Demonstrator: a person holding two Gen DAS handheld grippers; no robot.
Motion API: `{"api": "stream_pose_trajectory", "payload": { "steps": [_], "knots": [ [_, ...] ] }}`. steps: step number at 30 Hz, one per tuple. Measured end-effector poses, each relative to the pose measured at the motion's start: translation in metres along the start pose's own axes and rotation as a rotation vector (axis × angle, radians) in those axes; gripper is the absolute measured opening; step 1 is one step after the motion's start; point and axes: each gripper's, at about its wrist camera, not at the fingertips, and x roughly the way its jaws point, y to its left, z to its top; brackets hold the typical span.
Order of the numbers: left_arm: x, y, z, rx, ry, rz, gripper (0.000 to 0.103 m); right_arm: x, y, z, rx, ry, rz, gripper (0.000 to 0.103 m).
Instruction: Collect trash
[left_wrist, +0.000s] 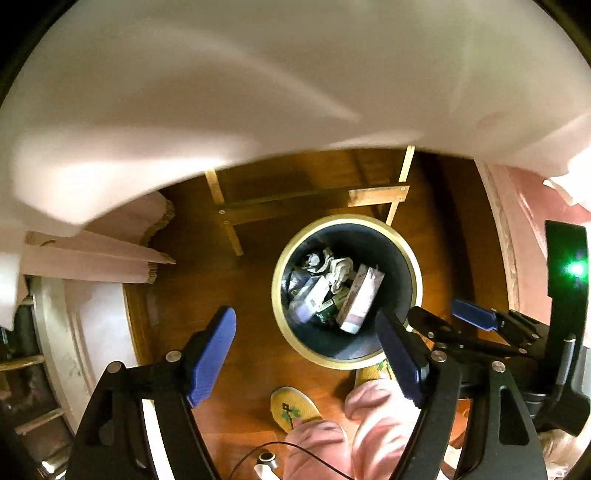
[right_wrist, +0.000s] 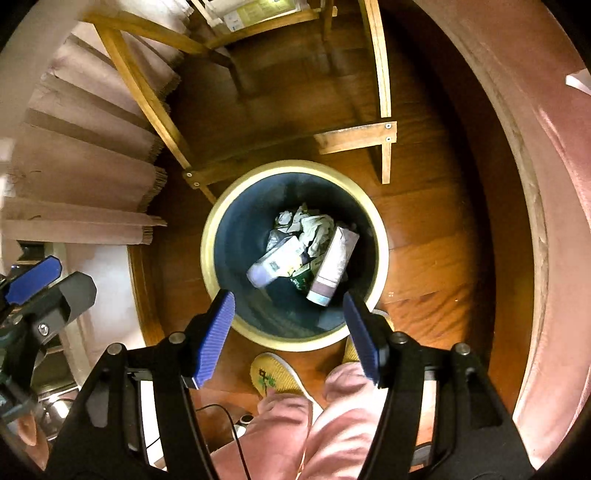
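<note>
A round bin with a cream rim and a dark blue inside stands on the wooden floor. In it lie a white and pink carton, crumpled paper and a white and purple pack. My left gripper hovers open above the bin's near left side with nothing between its blue pads. My right gripper hangs open and empty right over the bin's near rim. Each gripper shows in the other's view, right gripper and left gripper.
A wooden table frame stands just beyond the bin. A blurred white surface fills the top of the left wrist view. Pink curtain folds hang at the left. The person's pink trousers and yellow slippers are near the bin.
</note>
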Motion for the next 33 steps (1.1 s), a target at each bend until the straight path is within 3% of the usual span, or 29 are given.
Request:
{"api": "stream_pose_trajectory", "payload": {
  "steps": [7,22,33],
  "knots": [
    [-0.071,-0.002,-0.004,-0.003,-0.041,-0.006,0.079,-0.063,0.010,-0.005,0.010,-0.042,0.032,0.059],
    [-0.272,-0.006,-0.004,0.080,-0.201,-0.045,0.079,-0.250,0.055,-0.017,-0.012,-0.212,0.081,0.059],
    [-0.390,-0.004,-0.003,0.125,-0.356,0.019,0.079,-0.361,0.081,-0.026,-0.055,-0.364,0.061,0.059]
  ]
}}
